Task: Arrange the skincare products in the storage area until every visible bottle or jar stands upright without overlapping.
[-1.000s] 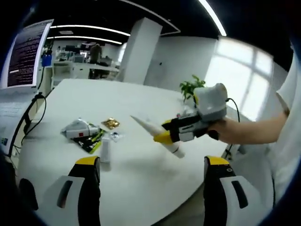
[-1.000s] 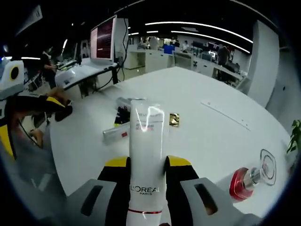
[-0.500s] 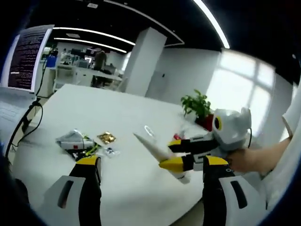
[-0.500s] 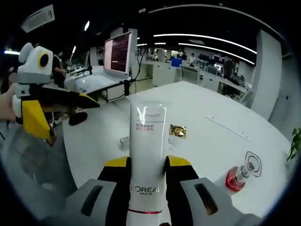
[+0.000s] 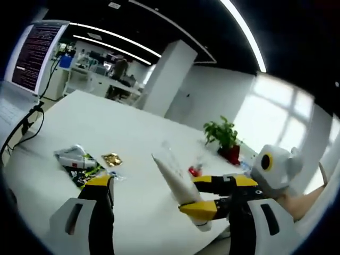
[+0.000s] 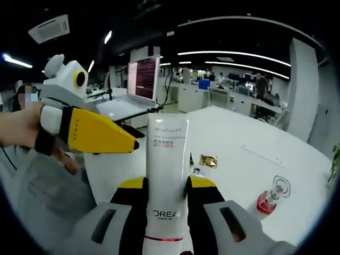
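My right gripper [image 6: 167,184] is shut on a white L'Oréal tube [image 6: 167,159], which sticks out forward between its jaws. In the left gripper view the same tube [image 5: 170,172] points up and left, held above the table by the right gripper [image 5: 195,195] coming in from the right. My left gripper [image 5: 171,181] is open wide with nothing between its fingers. It appears in the right gripper view as a yellow-tipped gripper [image 6: 130,143] held in a hand, just left of the tube. A red bottle [image 6: 270,200] with a clear cap seems to lie on its side.
On the white table [image 5: 64,122] lie a white pack on a green-and-black packet [image 5: 77,161] and a gold sachet [image 5: 111,158]. A potted plant [image 5: 224,135] stands at the far edge. A monitor [image 6: 144,79] and cables sit at one side.
Both cameras have risen and tilted up. The right gripper with the tube and the left gripper have come closer together, and the tube now stands steeper in the left gripper view.
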Motion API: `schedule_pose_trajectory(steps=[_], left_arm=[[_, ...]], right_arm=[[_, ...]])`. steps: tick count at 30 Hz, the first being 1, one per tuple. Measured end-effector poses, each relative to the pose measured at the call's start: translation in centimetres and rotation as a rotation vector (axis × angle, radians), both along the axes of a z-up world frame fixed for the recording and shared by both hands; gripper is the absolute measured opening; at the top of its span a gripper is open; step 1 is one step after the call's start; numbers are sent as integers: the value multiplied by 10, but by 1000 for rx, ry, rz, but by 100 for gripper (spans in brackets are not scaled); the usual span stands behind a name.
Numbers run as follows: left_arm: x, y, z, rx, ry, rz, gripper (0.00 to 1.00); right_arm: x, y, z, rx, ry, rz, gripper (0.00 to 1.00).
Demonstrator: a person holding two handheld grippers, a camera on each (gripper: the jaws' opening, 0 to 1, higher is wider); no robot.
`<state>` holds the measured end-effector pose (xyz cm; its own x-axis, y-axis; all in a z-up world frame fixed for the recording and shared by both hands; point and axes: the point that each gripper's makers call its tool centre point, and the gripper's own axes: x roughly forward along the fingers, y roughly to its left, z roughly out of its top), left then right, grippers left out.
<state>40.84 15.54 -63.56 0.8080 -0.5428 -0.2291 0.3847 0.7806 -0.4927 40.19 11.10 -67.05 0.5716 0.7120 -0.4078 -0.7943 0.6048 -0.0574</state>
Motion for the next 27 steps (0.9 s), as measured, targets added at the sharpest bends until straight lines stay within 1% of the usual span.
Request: schedule_pose_trajectory(steps=[3,6,8,10,13,19,22,24,25,26,27], left_arm=[[0,-4,0,-19,8,-7,79],[-1,-9,-1,-18,13,-22,74],[0,-12,-2,-15,15,-25,72],[1,-14,-4,-26,22,-26,69],[0,-21,-2,-36,18,-27,58],[-1,-28,1,-41,-3,-27,35],[-1,-31,4,-46,-16,-31,28],[-1,-31,3,-17,-17,-27,22],[-2,-31,1,10,-15,-30,20],[-1,-30,2,1,-22,-29,19],[-1,-30,2,8,-23,-33,19]], right_arm=[[-5,2,1,18,2,2,28],[-9,3,3,32,-2,1,28],[-12,3,6,41,-2,2,28],[-15,4,7,47,-5,5,28],[-19,4,11,54,-12,8,28],[-22,3,15,68,-22,5,28],[-23,3,15,68,-23,5,28],[-24,4,15,68,-21,6,28],[-24,4,15,68,-23,6,28],[-24,4,14,62,-21,8,28],[-24,4,14,63,-21,9,28]])
